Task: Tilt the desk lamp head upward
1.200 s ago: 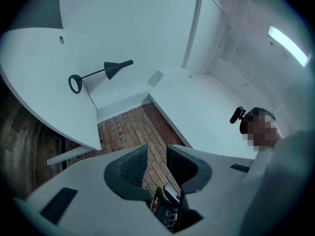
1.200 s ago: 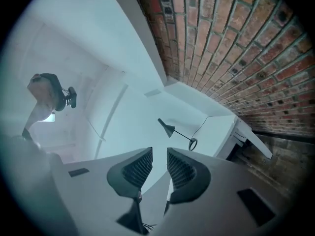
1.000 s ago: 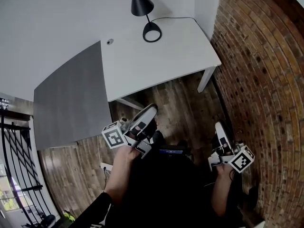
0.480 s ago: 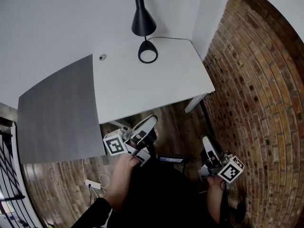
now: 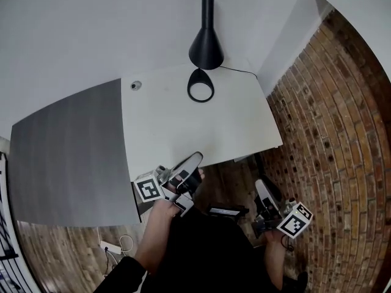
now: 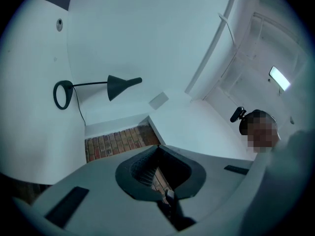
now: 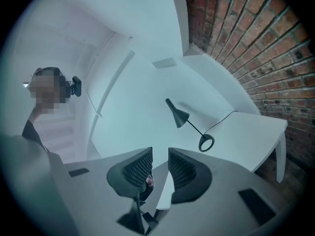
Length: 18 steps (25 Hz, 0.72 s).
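Note:
A black desk lamp stands at the back of the white desk (image 5: pixel 183 127): its cone head (image 5: pixel 206 47) hangs over the ring base (image 5: pixel 200 85). My left gripper (image 5: pixel 194 159) hovers at the desk's front edge, far short of the lamp, shut with nothing between its jaws. My right gripper (image 5: pixel 264 191) is lower, over the floor by the desk's right corner, open and empty. The left gripper view shows the lamp head (image 6: pixel 123 85) and ring base (image 6: pixel 61 94) far beyond the left gripper (image 6: pixel 158 173). The right gripper view shows the lamp head (image 7: pixel 177 114) past the right gripper (image 7: pixel 160 168).
A brick wall (image 5: pixel 330 133) closes off the right side. A grey surface (image 5: pixel 67 157) adjoins the desk on the left. The lamp's cord (image 5: pixel 241 72) runs right from the base, and a cable hole (image 5: pixel 135 85) sits at the desk's back left. A power strip (image 5: pixel 113 246) lies on the wood floor.
The head view has shifted, so the lamp and desk sit lower and nearer in frame. Both grippers have come closer to the desk's front edge. The left jaws have drawn together.

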Available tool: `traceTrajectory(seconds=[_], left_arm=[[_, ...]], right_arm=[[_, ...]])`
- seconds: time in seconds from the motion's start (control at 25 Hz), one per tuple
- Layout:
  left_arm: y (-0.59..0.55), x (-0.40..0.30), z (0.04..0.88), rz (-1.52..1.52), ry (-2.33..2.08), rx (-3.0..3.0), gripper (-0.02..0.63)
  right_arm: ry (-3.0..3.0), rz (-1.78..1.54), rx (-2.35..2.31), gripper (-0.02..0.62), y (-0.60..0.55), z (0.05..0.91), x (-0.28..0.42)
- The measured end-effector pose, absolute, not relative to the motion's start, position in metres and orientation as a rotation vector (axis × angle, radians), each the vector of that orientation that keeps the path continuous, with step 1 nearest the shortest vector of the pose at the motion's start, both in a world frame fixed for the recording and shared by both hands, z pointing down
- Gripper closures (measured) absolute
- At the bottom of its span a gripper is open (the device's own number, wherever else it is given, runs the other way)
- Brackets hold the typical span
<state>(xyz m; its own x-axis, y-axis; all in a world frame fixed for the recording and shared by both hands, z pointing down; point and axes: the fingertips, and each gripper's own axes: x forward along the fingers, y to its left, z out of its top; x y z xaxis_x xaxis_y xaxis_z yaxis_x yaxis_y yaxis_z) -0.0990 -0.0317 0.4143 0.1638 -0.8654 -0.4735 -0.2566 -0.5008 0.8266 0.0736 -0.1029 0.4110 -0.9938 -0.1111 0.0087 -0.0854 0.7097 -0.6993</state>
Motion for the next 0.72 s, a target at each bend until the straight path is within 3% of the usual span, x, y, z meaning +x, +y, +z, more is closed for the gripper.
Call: traceTrajectory(seconds=[0.72], left_arm=[[-0.046, -0.194, 0.445, -1.416, -1.324, 1.664, 0.591]], right_arm=[[2.922, -1.284, 0.099, 0.5, -0.151, 0.424, -0.037]])
